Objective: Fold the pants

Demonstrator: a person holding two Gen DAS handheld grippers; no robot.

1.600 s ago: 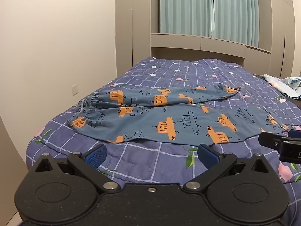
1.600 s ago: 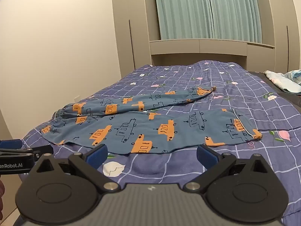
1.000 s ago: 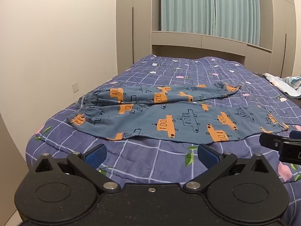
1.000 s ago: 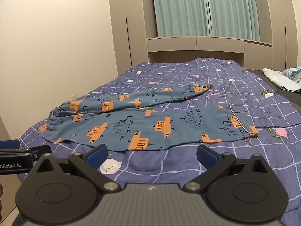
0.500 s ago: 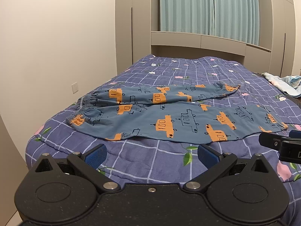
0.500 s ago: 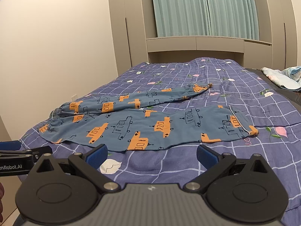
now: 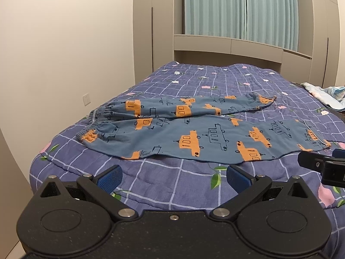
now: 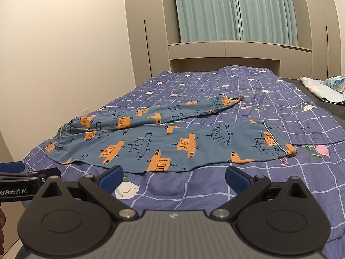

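Observation:
Blue pants [image 7: 194,133] with orange and outlined car prints lie flat on the bed, waistband at the left, the two legs spread apart toward the right. They also show in the right wrist view [image 8: 172,142]. My left gripper [image 7: 174,177] is open and empty, held above the quilt just short of the near leg's edge. My right gripper [image 8: 174,178] is open and empty, likewise just short of the near leg. Each gripper shows at the edge of the other's view: the right one [image 7: 321,166], the left one [image 8: 25,177].
The bed carries a purple checked quilt [image 7: 215,79] with flower prints. A pale wall [image 7: 54,54] runs along the left side. Beige cabinets and teal curtains [image 7: 241,8] stand behind the bed. A light crumpled cloth [image 8: 323,88] lies at the far right.
Both views have shifted only slightly; the pants lie as before and both grippers stay open and empty.

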